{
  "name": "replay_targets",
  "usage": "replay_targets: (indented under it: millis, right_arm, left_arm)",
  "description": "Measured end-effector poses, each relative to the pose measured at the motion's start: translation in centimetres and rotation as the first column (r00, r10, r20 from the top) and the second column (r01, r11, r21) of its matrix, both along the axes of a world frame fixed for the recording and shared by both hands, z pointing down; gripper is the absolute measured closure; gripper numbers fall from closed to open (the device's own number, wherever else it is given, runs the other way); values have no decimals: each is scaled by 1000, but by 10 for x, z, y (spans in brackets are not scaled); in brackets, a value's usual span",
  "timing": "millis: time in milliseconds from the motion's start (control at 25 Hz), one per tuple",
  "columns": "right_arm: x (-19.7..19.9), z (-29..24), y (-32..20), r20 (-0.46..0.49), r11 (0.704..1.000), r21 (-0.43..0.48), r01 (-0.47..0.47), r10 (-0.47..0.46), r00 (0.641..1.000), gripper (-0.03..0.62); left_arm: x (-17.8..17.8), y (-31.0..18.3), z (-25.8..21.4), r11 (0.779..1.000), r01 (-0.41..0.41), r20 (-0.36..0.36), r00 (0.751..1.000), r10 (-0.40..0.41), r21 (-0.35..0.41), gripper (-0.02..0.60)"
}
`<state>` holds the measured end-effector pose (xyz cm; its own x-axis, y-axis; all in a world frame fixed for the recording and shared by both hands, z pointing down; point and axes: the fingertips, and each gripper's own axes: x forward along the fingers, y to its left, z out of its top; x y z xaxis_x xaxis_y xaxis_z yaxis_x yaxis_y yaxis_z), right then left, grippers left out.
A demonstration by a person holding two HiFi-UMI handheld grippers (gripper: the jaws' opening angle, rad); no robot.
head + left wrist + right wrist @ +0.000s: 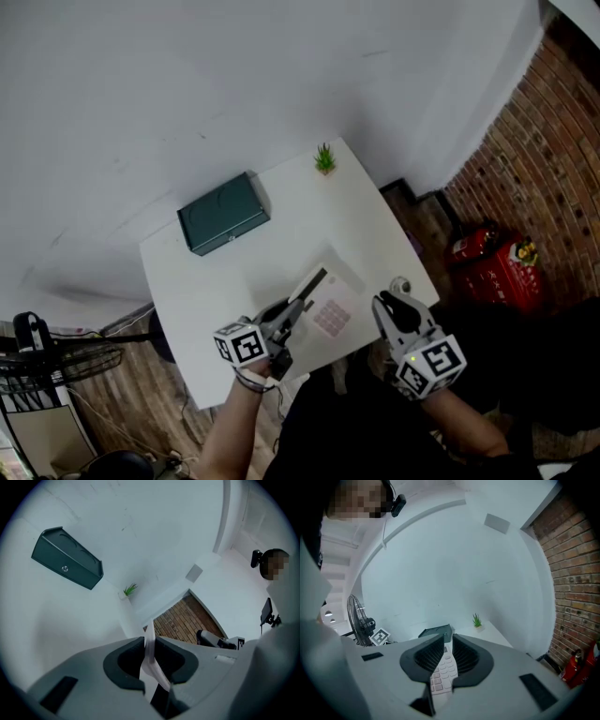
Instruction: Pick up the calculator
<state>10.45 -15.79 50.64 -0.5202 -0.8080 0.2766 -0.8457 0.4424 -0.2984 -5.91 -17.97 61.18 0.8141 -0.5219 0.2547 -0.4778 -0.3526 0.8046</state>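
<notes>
White calculator [330, 309], pink keys, tilted

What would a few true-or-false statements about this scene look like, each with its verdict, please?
1. The left gripper is shut on an edge of the calculator. True.
2. The dark green box sits between the right gripper's jaws. False: the calculator's keys show between those jaws; the box lies on the white table, toward its far side.
3. The small plant stands at a far corner of the table. True.
4. The fan stands on the table. False: it is off the table, to one side.
</notes>
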Motion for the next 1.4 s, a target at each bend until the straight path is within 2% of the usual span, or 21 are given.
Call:
replay_targets:
  millis: [720,1400]
  right_arm:
    - [-13,-42,-14,-11,997,78,24,-23,1000,540]
    - [-20,-80,-27,-15,985,167,48,-46,999,561]
  left_arm:
    - [-18,2,-84,988,28,-43,999,-21,153,518]
    - [-35,8,-147,974,112,-123,988,-89,196,518]
